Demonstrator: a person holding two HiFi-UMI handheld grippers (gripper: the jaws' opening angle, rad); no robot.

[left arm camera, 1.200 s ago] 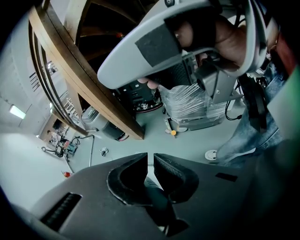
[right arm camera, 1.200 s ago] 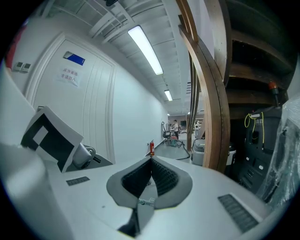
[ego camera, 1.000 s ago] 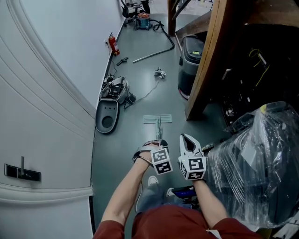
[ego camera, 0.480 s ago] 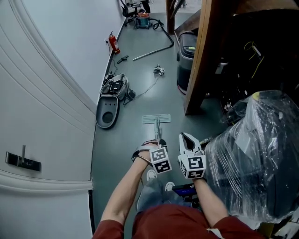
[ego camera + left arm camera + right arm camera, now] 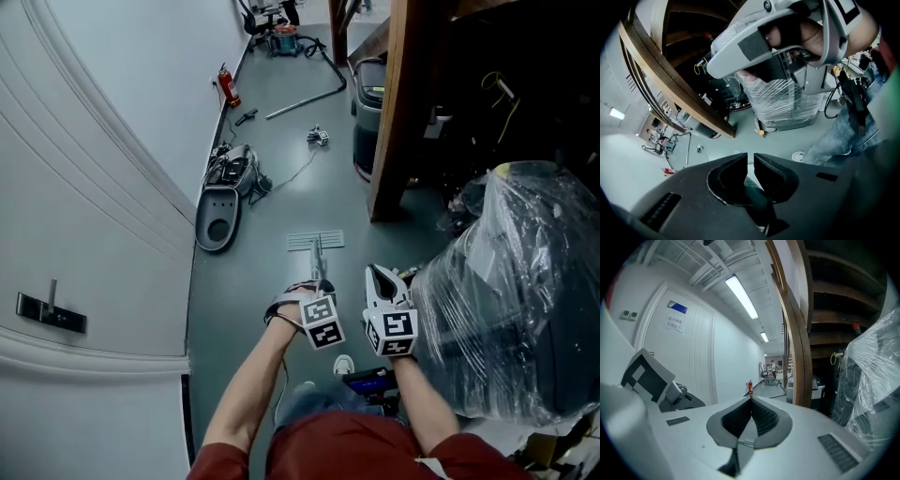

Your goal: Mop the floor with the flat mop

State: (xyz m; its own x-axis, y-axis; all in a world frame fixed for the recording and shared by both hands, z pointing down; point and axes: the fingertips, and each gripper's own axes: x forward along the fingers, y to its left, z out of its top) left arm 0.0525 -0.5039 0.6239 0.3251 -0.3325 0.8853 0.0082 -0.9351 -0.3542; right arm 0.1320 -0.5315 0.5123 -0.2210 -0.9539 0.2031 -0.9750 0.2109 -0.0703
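Observation:
The flat mop's pale head (image 5: 315,241) lies on the grey-green floor (image 5: 272,281) ahead of me, and its thin handle (image 5: 319,267) runs back to my left gripper (image 5: 317,292). That gripper is shut on the dark handle (image 5: 754,199), which sits between its black pads (image 5: 726,180). My right gripper (image 5: 379,277) is white and points forward just right of the left one, apart from the handle. In the right gripper view its jaws (image 5: 750,400) meet at the tips with nothing between them. From the left gripper view, the right gripper (image 5: 787,42) shows overhead in a hand.
A white door (image 5: 84,281) and wall bound the left side. A grey oval device (image 5: 217,217) and cables (image 5: 234,169) lie by the wall, with a fire extinguisher (image 5: 226,87) farther on. A wooden post (image 5: 394,103), dark bin (image 5: 367,112) and plastic-wrapped bulk (image 5: 506,291) crowd the right.
The view has drifted a little, so the wooden post and wrapped bulk sit further left. Both grippers and the mop head stay in nearly the same place.

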